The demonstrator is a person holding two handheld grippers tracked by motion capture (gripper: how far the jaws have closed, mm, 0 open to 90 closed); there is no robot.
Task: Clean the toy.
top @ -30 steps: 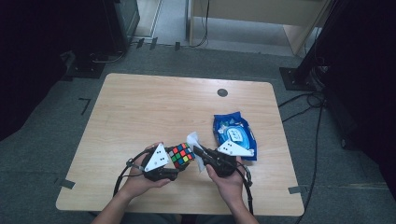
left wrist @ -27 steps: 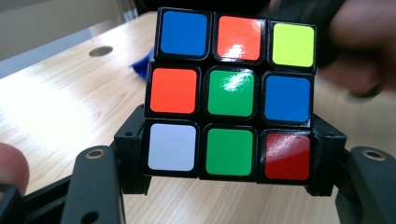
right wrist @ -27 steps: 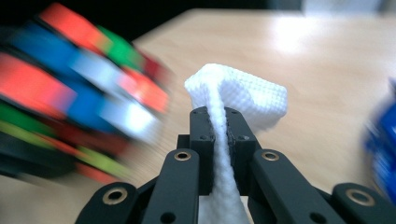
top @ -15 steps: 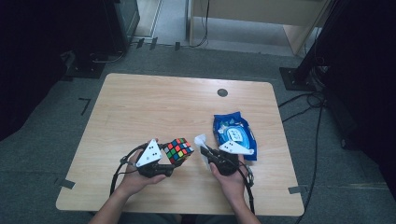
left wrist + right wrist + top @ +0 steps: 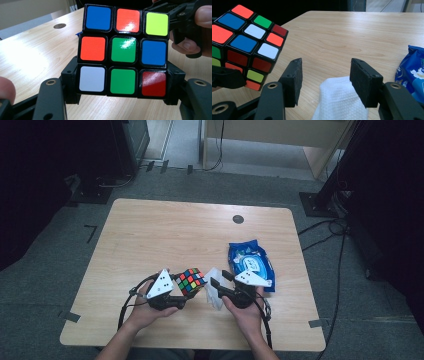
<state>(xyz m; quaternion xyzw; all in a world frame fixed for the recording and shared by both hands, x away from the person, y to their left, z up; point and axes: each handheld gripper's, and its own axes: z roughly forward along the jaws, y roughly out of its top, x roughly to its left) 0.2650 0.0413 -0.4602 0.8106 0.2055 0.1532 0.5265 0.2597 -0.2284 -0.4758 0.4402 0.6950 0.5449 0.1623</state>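
The table [image 5: 165, 235] is a pale wood-grain slab with rounded corners, smooth and matt, with a small dark round cap [image 5: 238, 219] set in its far side, well beyond the cube. The blue pack [image 5: 250, 263] is a soft, glossy plastic pouch with white print, lying flat on the table to the right of the cube, beyond the right gripper, its long axis running from the near edge toward the far edge. The left gripper [image 5: 186, 294], black with a grey three-cornered plate on top, is clamped on the cube [image 5: 190, 281] from its near left side, its jaws pressing the cube's two opposite flanks low down and holding it clear of the wood. The cube is a hard, shiny three-by-three block of coloured stickers in a black frame; in the high view it sits turned so that one corner points to the far side, and in the left gripper view one face stands square on, with a green centre, blue, orange and yellow along its top row and white, green and red along the bottom. The right gripper [image 5: 217, 285], just right of the cube, has its flat black pads spread apart, not pinching anything. The tissue [image 5: 339, 100] is white, soft and dimpled, crumpled between those jaws, just right of the cube.
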